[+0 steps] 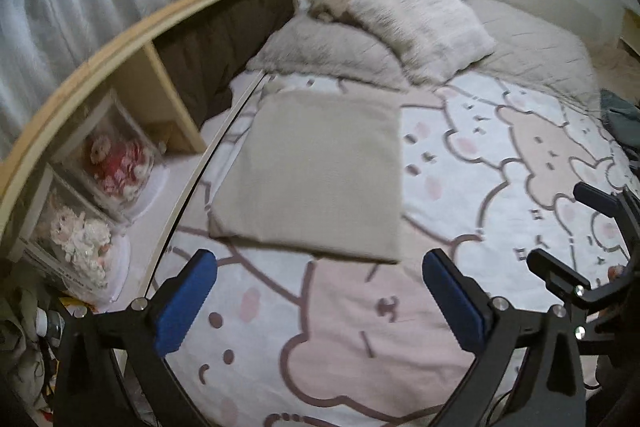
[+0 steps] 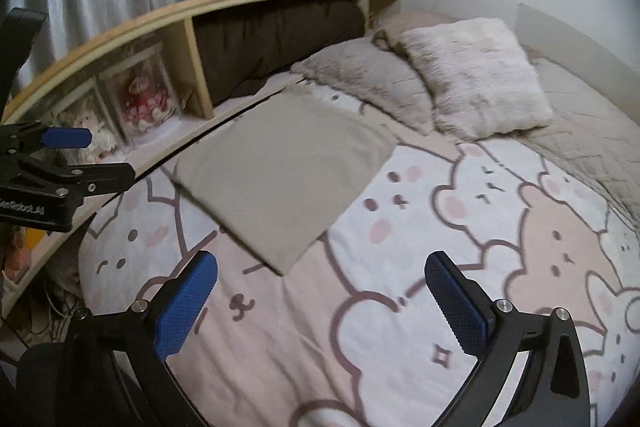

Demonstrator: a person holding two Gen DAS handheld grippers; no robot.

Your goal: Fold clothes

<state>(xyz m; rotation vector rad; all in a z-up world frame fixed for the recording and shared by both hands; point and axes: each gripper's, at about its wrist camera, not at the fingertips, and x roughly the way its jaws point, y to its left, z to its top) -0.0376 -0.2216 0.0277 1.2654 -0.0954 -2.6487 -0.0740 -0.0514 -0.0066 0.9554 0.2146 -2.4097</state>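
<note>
Blue-padded left gripper (image 1: 318,301) and right gripper (image 2: 320,303) both stood spread wide, nothing between their jaws. Ahead of each, apart from the pads, the folded beige rectangular cloth (image 1: 316,171) lay flat on the pink-and-white bear-print bedspread (image 1: 400,339), beside the wooden shelf (image 1: 132,39). Its long axis ran toward the pillows. Judged nearer the left gripper.

Both wrist views look forward and steeply down from above the near end of the bed (image 1: 360,347), well clear of it. The left view faces the folded beige cloth (image 1: 316,171) head-on; the right view sees it toward ten o'clock. Both share the cloth, the pillows (image 2: 476,79) at twelve and the wooden shelf (image 2: 192,67) at ten o'clock.
</note>
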